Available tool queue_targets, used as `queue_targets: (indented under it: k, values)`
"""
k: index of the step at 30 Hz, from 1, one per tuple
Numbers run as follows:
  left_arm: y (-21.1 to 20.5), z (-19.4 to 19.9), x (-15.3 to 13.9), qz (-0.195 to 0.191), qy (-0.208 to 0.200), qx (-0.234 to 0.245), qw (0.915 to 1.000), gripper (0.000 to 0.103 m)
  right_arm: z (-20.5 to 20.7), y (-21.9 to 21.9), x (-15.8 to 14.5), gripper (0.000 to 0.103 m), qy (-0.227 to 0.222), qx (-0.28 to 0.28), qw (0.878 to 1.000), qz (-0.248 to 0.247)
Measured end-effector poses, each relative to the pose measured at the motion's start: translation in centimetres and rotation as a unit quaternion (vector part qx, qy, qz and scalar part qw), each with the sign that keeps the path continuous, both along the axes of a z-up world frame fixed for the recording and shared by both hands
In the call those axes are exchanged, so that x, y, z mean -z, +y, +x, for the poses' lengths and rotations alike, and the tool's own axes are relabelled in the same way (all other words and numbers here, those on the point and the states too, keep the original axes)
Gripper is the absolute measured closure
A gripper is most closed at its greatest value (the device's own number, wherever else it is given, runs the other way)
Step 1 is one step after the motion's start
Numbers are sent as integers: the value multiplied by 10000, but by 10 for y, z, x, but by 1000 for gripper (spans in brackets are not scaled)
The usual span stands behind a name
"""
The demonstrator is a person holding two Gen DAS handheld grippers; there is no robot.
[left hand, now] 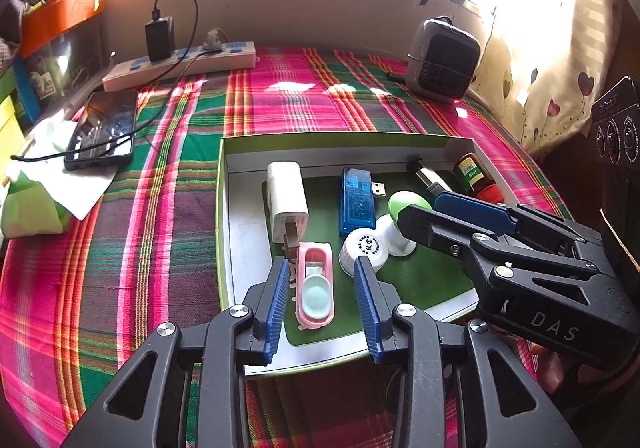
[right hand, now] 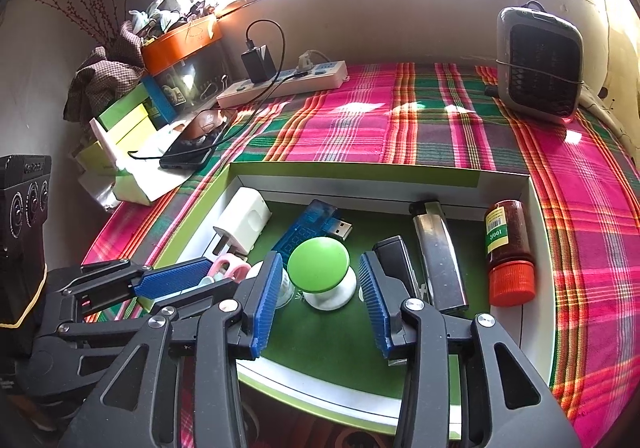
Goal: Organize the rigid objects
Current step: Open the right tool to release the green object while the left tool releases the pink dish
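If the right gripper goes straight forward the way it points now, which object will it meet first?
Most likely the green-topped mushroom-shaped holder standing in the box. It sits between the open fingers of the right gripper, which do not touch it. Depth is hard to judge here.

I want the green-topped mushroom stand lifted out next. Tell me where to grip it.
Grip the green-topped stand by its narrow white stem, under the cap. Come from above and the near side, where the right gripper already straddles it, jaws open. The domed cap would probably slip.
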State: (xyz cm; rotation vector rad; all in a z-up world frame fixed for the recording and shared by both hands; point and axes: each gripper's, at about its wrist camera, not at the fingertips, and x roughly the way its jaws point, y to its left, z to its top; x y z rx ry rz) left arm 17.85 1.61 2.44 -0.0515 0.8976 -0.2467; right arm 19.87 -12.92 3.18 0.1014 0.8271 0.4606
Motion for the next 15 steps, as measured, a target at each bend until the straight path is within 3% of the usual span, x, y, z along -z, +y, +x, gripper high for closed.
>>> queue_targets:
  k: [15]
  values:
    - [3,-19,-13,-21,-161,-74,9998,68,-18,-7,-10,58,-104,108,9999,58]
